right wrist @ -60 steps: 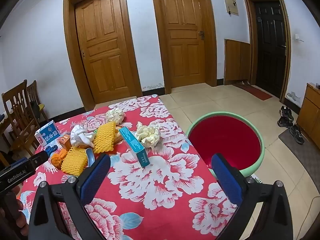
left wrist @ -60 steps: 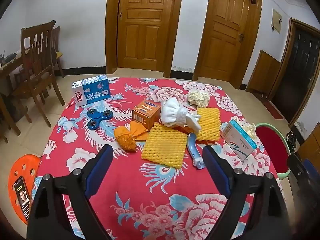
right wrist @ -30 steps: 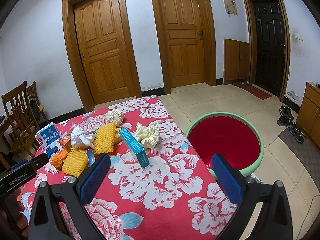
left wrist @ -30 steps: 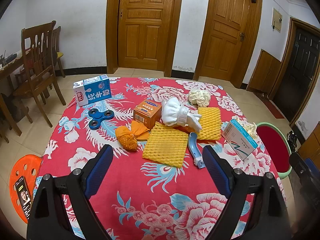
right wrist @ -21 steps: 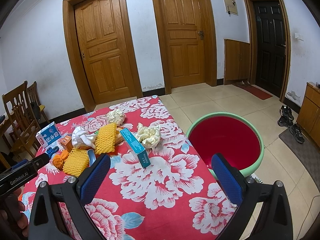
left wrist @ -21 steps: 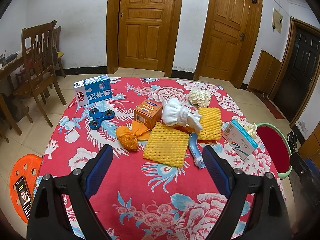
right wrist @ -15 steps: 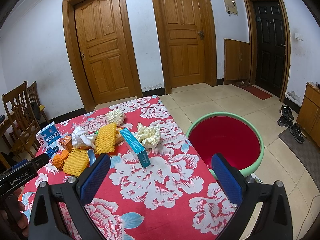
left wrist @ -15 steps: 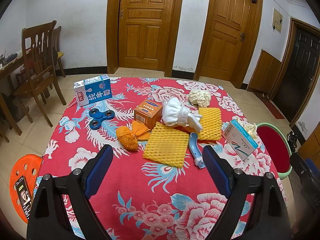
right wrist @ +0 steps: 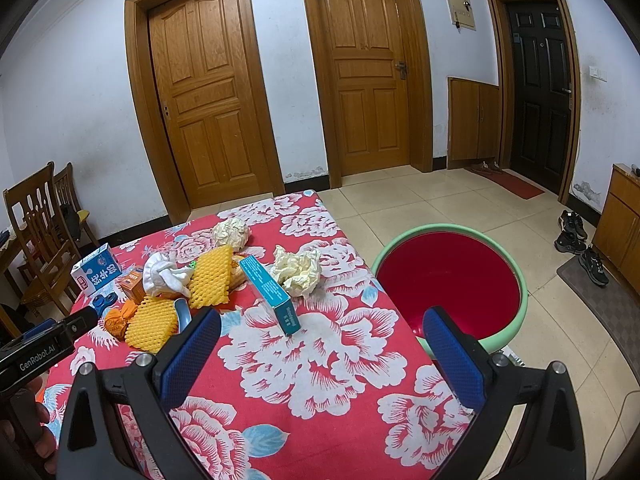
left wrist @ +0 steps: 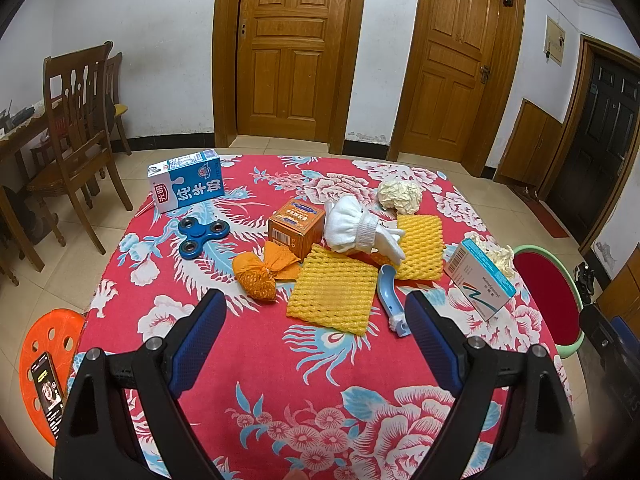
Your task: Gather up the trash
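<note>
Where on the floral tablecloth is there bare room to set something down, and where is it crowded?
Free: the near strip of floral tablecloth in front of the yellow foam net, and the patch before the teal carton. Crowded: mid-table around the orange box and white sock.

**The room around the floral tabletop**

A red cloth with white and pink flowers covers the tabletop [left wrist: 256, 364]. Three closed wooden doors stand in the white walls: a panelled one [left wrist: 291, 46], a second with a handle [left wrist: 456, 60], and a dark door [right wrist: 538, 88] further right. A low wooden cabinet [right wrist: 474, 122] sits between the last two. Wooden chairs [left wrist: 78, 120] stand at the left beside another table's edge. An orange perforated stool [left wrist: 34, 354] carries a lit phone [left wrist: 47, 388]. Pairs of dark shoes [right wrist: 582, 246] lie on the tiled floor near a mat [right wrist: 600, 300].
</note>
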A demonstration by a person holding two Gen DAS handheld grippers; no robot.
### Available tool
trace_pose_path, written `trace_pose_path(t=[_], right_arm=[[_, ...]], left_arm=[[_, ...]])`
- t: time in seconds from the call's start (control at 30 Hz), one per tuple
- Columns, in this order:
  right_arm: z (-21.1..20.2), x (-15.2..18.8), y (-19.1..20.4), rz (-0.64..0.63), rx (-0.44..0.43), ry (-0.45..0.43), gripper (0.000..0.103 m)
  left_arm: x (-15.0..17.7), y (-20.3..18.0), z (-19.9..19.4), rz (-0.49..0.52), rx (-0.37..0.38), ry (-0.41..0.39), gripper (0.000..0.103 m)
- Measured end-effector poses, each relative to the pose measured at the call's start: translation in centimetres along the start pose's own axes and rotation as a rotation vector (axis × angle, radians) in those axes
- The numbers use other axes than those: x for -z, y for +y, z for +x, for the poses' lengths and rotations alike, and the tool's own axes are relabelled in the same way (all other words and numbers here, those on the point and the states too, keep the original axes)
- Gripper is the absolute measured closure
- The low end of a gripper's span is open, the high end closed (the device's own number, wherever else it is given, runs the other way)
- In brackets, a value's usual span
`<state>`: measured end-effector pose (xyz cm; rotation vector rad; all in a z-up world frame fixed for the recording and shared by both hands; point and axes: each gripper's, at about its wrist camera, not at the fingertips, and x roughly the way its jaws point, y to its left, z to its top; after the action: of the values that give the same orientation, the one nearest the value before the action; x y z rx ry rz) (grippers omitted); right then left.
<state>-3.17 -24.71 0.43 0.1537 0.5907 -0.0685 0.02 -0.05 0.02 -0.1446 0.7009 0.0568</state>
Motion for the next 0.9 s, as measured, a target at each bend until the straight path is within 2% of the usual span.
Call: trace_pose_path(t=[0.63, 0.9], right_arm=[[0.3, 0.1, 0.0, 0.002, 0.000, 0.007, 0.000], [1.2, -0.2, -0.1, -0.004, -0.005, 0.010, 0.000]], left_arm=[[0.3, 0.2, -0.2, 0.001, -0.003, 0.008, 0.013], [-0.2, 1.3, 1.7, 0.009, -0.016, 0.029, 0.013]])
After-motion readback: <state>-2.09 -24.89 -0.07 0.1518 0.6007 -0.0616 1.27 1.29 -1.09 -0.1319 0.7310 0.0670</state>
